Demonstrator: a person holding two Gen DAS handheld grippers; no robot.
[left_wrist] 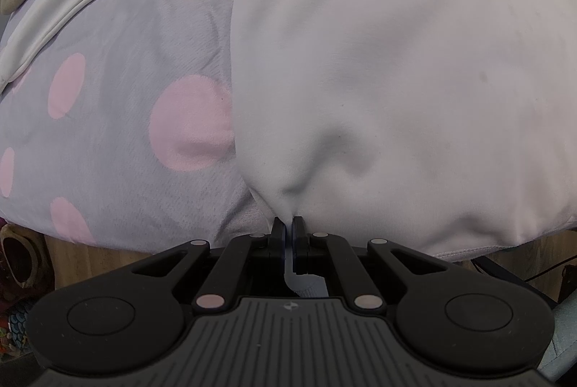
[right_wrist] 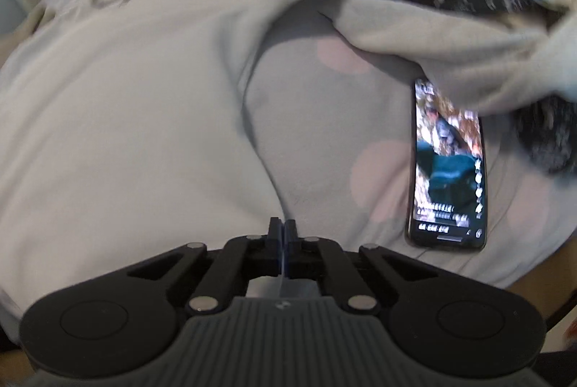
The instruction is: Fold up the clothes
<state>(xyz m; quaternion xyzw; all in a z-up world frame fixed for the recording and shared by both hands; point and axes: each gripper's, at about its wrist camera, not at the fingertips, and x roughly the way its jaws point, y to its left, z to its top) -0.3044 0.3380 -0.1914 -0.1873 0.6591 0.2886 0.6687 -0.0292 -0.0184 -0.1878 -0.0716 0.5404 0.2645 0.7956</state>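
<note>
On the polka-dot bed (left_wrist: pixel 108 142), you're pinching the white garment (left_wrist: pixel 396 80) with the left gripper (left_wrist: pixel 287 225); the right gripper (right_wrist: pixel 281 228) is sitting clenched at its edge, apparently empty. Next you're probably needing a second grip, clear of the phone (right_wrist: pixel 447 170).

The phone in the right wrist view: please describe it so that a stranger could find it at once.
Start from the grey plush blanket with pink dots that covers the bed. On it, to the right of the right gripper, lies a flat black smartphone, its top end tucked under a pale grey garment. Its lit screen makes it the only hard, glowing thing among soft cloth.
</note>
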